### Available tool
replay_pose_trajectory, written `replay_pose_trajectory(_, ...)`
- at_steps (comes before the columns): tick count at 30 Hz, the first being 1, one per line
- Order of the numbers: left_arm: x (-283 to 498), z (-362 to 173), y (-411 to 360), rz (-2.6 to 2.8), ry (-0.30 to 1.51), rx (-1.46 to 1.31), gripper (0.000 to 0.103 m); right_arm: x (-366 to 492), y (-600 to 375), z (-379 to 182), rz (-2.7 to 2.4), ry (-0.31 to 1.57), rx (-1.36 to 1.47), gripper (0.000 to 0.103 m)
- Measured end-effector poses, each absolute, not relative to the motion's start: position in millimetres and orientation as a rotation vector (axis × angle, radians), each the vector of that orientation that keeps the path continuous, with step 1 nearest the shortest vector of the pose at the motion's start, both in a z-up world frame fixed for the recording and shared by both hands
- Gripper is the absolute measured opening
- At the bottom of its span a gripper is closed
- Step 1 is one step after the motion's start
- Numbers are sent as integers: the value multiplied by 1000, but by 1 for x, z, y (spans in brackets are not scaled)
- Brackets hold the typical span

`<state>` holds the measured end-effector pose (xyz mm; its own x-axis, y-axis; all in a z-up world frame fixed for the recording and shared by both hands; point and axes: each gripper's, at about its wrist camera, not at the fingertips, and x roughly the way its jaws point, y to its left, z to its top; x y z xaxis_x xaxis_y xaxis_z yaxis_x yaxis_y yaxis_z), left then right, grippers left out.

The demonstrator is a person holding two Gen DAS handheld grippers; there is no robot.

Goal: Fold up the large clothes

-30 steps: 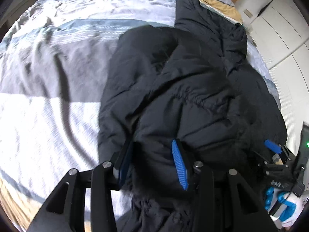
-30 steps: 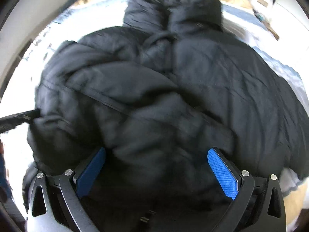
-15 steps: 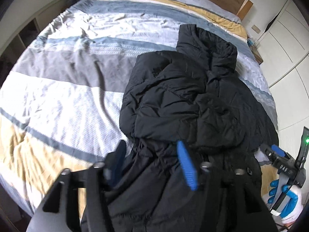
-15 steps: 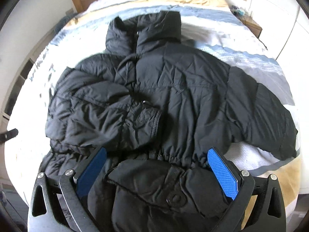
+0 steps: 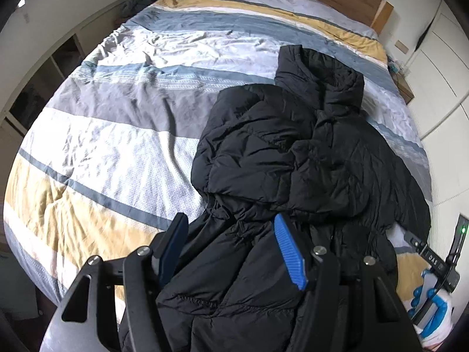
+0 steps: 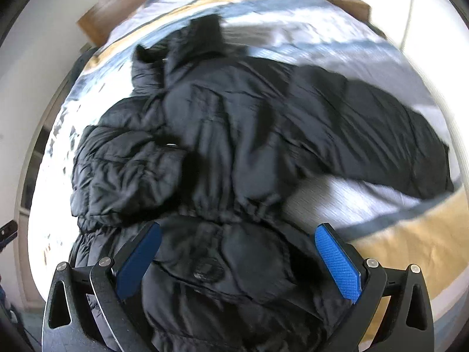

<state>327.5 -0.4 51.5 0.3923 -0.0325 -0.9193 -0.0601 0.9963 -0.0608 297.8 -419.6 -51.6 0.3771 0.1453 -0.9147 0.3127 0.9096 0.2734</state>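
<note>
Right wrist view smeared by motion blur, black puffer coat hem cut off at the bottom edge in both views, striped bedding hidden beneath the coat, right tongs partly cropped at frame edge

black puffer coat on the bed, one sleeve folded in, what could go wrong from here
1. The folded sleeve sits puffed up on the black puffer coat; it may spring back open.
2. The other sleeve still sprawls out over the striped duvet, so a lengthwise fold now would likely come out lopsided.
3. The coat's hem seems to hang past the bed's near edge, and its weight could drag the coat down.
</note>
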Motion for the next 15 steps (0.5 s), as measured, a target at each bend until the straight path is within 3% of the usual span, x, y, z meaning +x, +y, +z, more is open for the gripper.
replay_pose_trajectory(15, 310, 61, -17, 123, 1158, -87, 60, 251, -537, -98, -317, 1148, 784, 103)
